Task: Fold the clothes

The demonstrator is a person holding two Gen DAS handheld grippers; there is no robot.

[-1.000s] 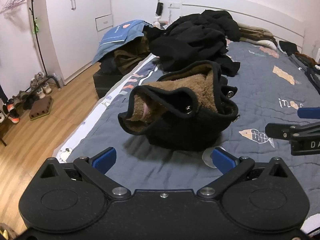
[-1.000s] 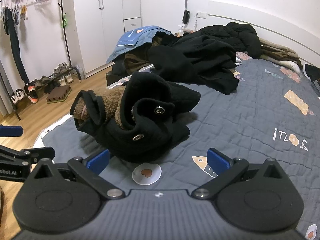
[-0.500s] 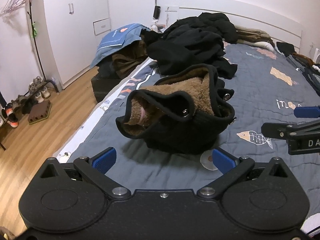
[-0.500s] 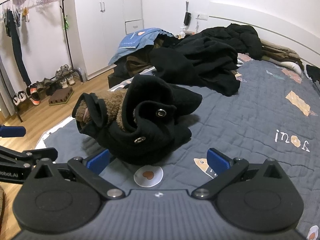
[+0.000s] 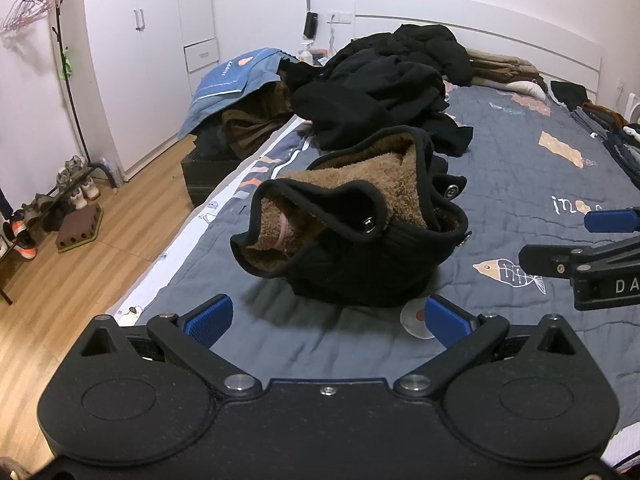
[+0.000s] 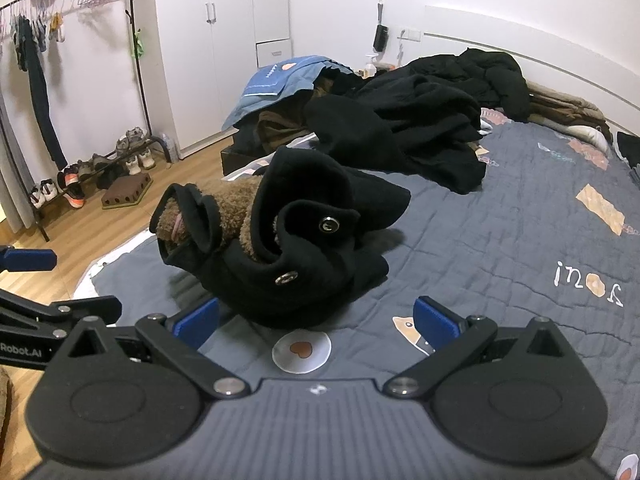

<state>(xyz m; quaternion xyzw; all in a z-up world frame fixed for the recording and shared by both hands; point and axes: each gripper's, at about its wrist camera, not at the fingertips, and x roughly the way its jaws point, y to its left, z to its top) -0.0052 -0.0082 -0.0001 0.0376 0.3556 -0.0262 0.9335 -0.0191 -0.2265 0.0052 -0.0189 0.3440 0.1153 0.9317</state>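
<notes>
bed (image 5: 520, 184): covered by a grey-blue quilt with printed fish, egg and letter motifs; it fills most of both views and bears all the clothing.
wardrobe (image 6: 224, 40): white, against the far wall, left of the bed, with cartoon stickers near its top.
clothes rack (image 6: 80, 8): black rail at far left with hangers and a few dark garments; shoes sit on the low shelf under it.
black pile (image 5: 384, 84): a heap of dark garments at the far side of the bed, well apart from both grippers.
blue cloth (image 6: 280, 80): draped over a brown and dark bundle beside the bed's far left edge.
fleece jacket (image 5: 360, 232): black outside, brown fuzzy lining, metal snaps showing; it lies crumpled in a mound near the bed's left edge, lining turned up and a pink loop visible inside. it sits just ahead of both grippers and between them.
left gripper (image 5: 326, 322): jaws spread wide, blue pads far apart, nothing between them but quilt; it hovers low over the bed just short of the jacket, touching no cloth.
right gripper (image 6: 316, 322): jaws likewise spread wide and empty, the jacket's near edge lying just ahead of the left pad, not pinched; it also shows at the right edge of the left wrist view.
egg print (image 6: 302, 350): a round white patch with a brown heart on the quilt, between the right gripper's pads, just beside the jacket's hem.
</notes>
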